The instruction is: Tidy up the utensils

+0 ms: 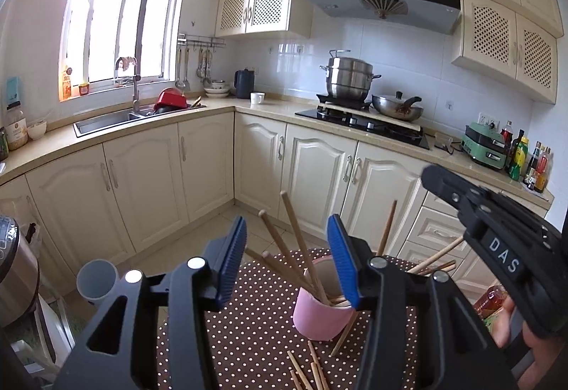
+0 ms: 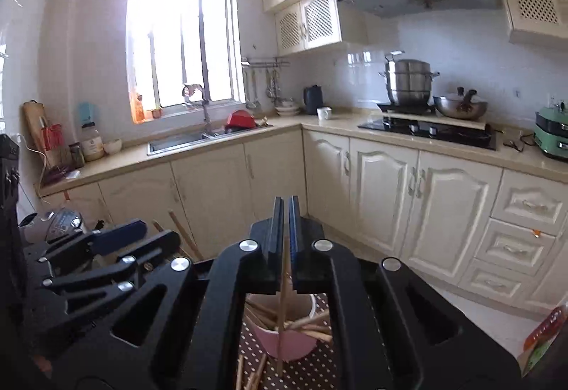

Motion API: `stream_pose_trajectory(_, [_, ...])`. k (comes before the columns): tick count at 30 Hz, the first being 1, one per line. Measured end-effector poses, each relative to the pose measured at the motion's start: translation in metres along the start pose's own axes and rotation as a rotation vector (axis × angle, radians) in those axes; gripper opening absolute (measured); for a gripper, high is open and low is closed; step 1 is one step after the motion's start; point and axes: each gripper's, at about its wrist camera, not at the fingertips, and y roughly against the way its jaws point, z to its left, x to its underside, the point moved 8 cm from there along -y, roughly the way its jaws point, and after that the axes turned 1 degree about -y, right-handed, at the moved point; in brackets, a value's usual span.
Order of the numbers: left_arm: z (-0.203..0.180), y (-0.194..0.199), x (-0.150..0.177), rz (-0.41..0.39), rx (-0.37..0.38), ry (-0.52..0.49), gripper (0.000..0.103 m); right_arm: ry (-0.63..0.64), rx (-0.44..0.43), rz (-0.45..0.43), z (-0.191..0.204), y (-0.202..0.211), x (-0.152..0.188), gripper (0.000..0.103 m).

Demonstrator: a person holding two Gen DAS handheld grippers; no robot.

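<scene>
A pink cup holding several wooden chopsticks stands tilted on a brown polka-dot tablecloth. My left gripper is open. Its blue pads straddle the cup from above and in front. The right pad overlaps the cup's rim in this view, and the left pad is well clear of it. My right gripper is shut on a single chopstick that hangs straight down across the pink cup. More chopsticks lie loose on the cloth near me. From the left wrist view the right gripper comes in from the right.
A grey cup and a rice cooker are at the left. At the right, a hand holds the right gripper, next to a bottle of red liquid. Cream cabinets, a sink and a stove line the far side.
</scene>
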Motion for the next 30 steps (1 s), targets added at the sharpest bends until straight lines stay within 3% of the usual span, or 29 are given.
stream_pose_trajectory(4, [-0.001, -0.003, 0.003, 0.004, 0.002, 0.001, 0.048, -0.021, -0.015, 0.071, -0.003, -0.011, 0.014, 0.006])
stream_pose_trajectory(5, [-0.001, -0.003, 0.004, 0.002, -0.004, -0.006, 0.049, -0.019, -0.013, 0.080, -0.002, -0.014, 0.017, 0.016])
stream_pose_trajectory(6, [-0.002, -0.003, 0.004, 0.003, -0.004, -0.011, 0.049, -0.017, -0.013, 0.083, -0.001, -0.014, 0.018, 0.038])
stream_pose_trajectory(7, [-0.003, -0.002, 0.005, 0.004, 0.000, -0.013, 0.049, -0.021, -0.014, 0.086, 0.001, -0.016, 0.019, 0.053])
stream_pose_trajectory(8, [-0.003, -0.002, 0.005, 0.003, 0.000, -0.015, 0.049, -0.026, -0.018, 0.086, 0.002, -0.016, 0.020, 0.058])
stream_pose_trajectory(11, [-0.002, -0.001, 0.004, 0.000, 0.001, -0.012, 0.049, -0.006, 0.018, 0.089, 0.003, -0.017, 0.023, 0.057])
stream_pose_trajectory(13, [-0.001, -0.001, 0.005, 0.001, -0.002, -0.011, 0.049, -0.007, 0.002, 0.118, 0.005, -0.023, 0.026, 0.049])
stream_pose_trajectory(15, [0.000, 0.000, 0.005, -0.005, 0.000, -0.006, 0.049, -0.017, 0.010, 0.173, 0.004, -0.035, 0.031, 0.032])
stream_pose_trajectory(17, [0.000, 0.000, 0.005, -0.001, 0.005, -0.007, 0.049, -0.016, 0.008, 0.217, 0.006, -0.045, 0.037, 0.027])
stream_pose_trajectory(18, [0.000, 0.001, 0.005, -0.002, 0.003, -0.012, 0.049, -0.004, 0.015, 0.227, 0.007, -0.048, 0.039, 0.012])
stream_pose_trajectory(19, [-0.001, 0.001, 0.004, -0.004, -0.001, -0.016, 0.049, -0.005, 0.011, 0.232, 0.008, -0.050, 0.041, 0.008])
stream_pose_trajectory(24, [0.001, 0.004, 0.001, -0.014, -0.004, -0.017, 0.049, -0.003, -0.010, 0.208, 0.015, -0.042, 0.038, 0.006])
stream_pose_trajectory(30, [0.004, 0.009, -0.005, -0.023, -0.013, 0.006, 0.049, 0.004, -0.049, 0.120, 0.027, -0.013, 0.008, 0.006])
